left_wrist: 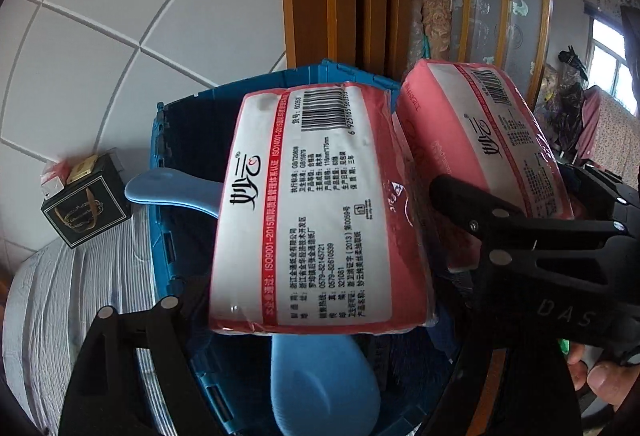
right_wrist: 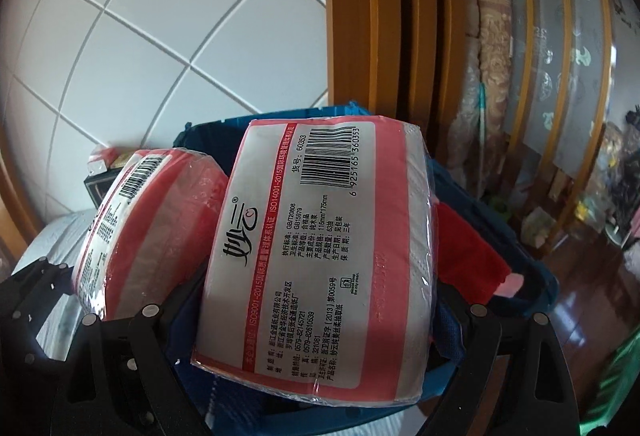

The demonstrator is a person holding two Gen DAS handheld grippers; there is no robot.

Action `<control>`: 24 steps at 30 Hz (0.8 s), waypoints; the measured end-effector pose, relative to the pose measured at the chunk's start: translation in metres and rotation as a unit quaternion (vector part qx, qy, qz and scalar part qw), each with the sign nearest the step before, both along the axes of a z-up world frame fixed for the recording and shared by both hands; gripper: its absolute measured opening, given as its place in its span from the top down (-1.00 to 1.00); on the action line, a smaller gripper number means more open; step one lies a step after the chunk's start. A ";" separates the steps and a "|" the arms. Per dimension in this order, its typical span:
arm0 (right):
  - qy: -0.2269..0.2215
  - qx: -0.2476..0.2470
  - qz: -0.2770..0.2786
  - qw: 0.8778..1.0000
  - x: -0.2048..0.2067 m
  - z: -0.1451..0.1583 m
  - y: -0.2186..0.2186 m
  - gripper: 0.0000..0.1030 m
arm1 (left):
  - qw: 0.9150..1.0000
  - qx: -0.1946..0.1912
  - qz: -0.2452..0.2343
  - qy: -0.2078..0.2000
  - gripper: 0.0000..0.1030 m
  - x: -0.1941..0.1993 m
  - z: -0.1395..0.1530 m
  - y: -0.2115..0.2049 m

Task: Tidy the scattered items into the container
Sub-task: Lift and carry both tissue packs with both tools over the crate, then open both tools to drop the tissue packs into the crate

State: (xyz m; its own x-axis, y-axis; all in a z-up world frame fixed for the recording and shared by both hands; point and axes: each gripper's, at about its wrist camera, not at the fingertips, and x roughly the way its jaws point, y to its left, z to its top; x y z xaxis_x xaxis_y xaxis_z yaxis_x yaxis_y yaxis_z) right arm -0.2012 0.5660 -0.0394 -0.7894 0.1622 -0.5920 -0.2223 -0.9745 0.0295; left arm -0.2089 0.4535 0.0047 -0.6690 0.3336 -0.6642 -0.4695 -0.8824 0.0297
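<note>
Both grippers were matte black plastic w/ angular, ribbed arms and round silver screw heads along them. Right gripper (left_wrist: 520,236), seen at right of left wrist view, bore pale "DAS" lettering. A hand (left_wrist: 604,380) showed at lower right, fingertips only.

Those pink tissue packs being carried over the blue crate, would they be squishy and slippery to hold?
Probably squishy: the tissue pack bulges with rounded corners, so it likely gives under the fingers. Probably light for its size, being wrapped paper. Its glossy, wrinkled film catches the light, so it may slide somewhat.
</note>
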 end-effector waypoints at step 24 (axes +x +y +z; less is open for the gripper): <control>-0.056 -0.019 0.044 0.997 -0.038 -0.029 0.025 -0.99 | 0.996 -0.056 0.040 -0.059 -0.66 -0.018 -0.011 0.025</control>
State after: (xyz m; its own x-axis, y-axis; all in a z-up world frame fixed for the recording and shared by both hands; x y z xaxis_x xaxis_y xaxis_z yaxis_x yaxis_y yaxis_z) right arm -0.2397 0.5909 -0.0689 -0.7280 0.0706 -0.6819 -0.1403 -0.9890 0.0474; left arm -0.2266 0.4781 -0.0061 -0.6058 0.2017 -0.7696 -0.4031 -0.9118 0.0784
